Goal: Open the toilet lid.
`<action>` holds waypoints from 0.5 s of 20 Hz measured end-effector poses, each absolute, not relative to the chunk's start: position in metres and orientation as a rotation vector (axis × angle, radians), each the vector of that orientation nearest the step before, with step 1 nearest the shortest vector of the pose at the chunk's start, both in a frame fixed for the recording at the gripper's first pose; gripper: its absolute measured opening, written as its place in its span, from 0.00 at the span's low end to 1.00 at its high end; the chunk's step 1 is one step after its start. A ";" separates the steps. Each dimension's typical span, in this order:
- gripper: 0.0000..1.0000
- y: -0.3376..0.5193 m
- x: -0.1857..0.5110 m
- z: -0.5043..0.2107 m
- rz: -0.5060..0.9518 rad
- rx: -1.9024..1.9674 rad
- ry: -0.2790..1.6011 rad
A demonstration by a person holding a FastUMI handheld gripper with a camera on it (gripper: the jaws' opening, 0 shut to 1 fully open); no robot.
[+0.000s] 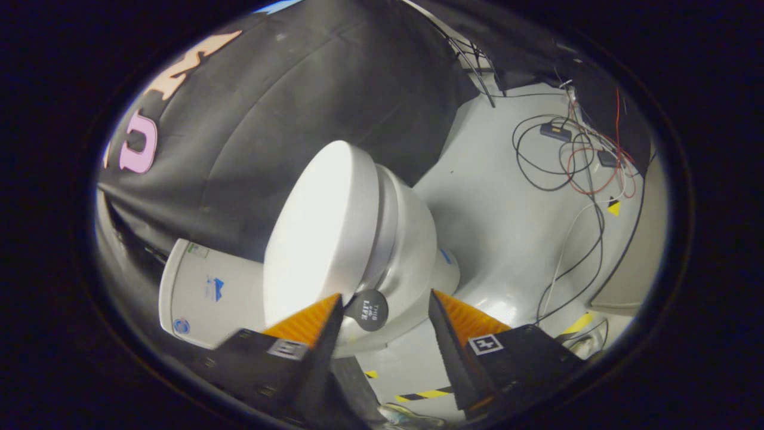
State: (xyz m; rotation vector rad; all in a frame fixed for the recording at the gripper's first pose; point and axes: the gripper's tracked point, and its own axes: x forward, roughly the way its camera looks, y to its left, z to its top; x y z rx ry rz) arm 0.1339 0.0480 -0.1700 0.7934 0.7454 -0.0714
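White glossy oval toilet lid (pixel 322 233) w/ round black tab (pixel 366 310) just ahead of fingertips. Hand-held gripper (pixel 387 304) spread wide, holding nothing. Cables (pixel 561 161) on grey floor (pixel 507 239) beyond.

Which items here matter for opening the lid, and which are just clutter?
Job:
- toilet lid, down on the seat
- toilet bowl
- round dark tab at the lid's front edge, between the fingers
- tool, open, fingers either side of the tab

Lying about:
- cables on the floor
- striped floor tape
- toilet tank
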 end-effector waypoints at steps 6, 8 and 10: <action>0.62 0.064 0.136 -0.182 -0.040 0.908 0.769; 0.35 0.060 0.142 -0.182 -0.062 0.965 0.748; 0.22 0.063 0.144 -0.182 -0.039 1.017 0.754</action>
